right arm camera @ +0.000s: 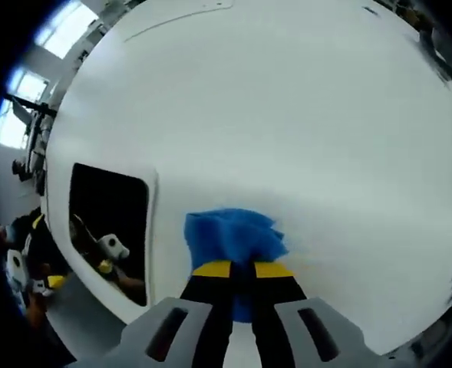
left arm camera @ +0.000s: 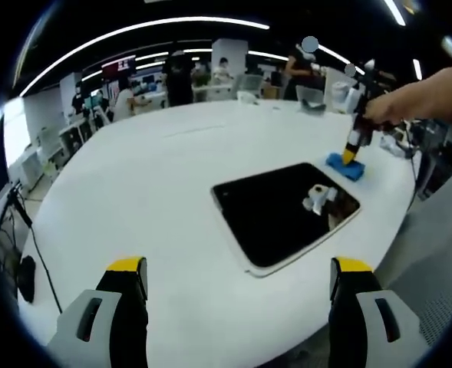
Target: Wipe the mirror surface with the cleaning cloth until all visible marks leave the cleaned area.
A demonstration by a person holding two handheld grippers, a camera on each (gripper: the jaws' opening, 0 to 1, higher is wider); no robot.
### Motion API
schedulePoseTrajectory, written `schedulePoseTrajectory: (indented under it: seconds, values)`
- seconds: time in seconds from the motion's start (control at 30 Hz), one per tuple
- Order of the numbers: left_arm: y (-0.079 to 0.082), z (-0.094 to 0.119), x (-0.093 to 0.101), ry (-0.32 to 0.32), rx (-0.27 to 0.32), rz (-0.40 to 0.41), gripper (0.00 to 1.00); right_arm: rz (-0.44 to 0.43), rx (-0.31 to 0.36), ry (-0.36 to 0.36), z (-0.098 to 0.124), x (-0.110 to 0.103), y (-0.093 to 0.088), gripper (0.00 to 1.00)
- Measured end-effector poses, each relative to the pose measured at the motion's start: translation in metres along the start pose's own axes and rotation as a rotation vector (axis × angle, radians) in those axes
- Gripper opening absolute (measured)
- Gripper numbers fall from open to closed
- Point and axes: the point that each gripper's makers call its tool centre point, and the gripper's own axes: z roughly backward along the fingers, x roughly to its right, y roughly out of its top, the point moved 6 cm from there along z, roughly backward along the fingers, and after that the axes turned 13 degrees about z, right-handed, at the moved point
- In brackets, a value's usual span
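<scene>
Mirror (left arm camera: 285, 211) lies flat on the white desk (left arm camera: 149, 192), unwiped, while the right gripper (right arm camera: 242, 269) has its jaws pinched on the blue cloth (right arm camera: 233, 234) just beside it, the left gripper (left arm camera: 239, 268) hovering wide open and empty; next, I judge, carry the cloth onto the glass

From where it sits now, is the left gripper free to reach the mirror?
Probably yes. The left gripper is open above the bare white table, the mirror lies flat just ahead of it, nothing between; the right gripper and blue cloth sit beyond the mirror's far corner.
</scene>
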Motion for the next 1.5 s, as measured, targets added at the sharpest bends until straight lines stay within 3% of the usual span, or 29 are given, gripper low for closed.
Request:
schedulePoseTrajectory:
  seconds: [0.13,0.23,0.33,0.57,0.73,0.93,1.5]
  values:
    - [0.0,0.0,0.001,-0.004,-0.011,-0.001,0.99,-0.002,-0.004,-0.006,-0.003,0.004,0.004,0.03]
    - [0.008,0.003,0.004,-0.065,0.035,0.063,1.0,-0.014,-0.012,0.01,-0.003,0.007,0.005,0.03]
    - [0.017,0.005,-0.002,-0.06,0.045,-0.012,1.0,-0.057,-0.014,0.008,-0.005,0.009,0.007,0.03]
    - [0.034,0.009,-0.025,-0.063,0.062,-0.042,1.0,-0.076,-0.019,-0.017,-0.004,0.007,0.008,0.02]
    - [0.037,0.01,-0.037,-0.06,0.062,-0.04,1.0,-0.094,-0.032,-0.02,0.002,0.012,0.006,0.02]
    - [0.036,0.009,-0.04,-0.071,0.058,-0.039,1.0,-0.138,0.005,-0.014,0.02,0.015,0.009,0.01]
    - [0.036,0.005,-0.042,-0.079,0.066,-0.011,1.0,-0.165,0.01,0.026,0.017,0.002,0.019,0.01]
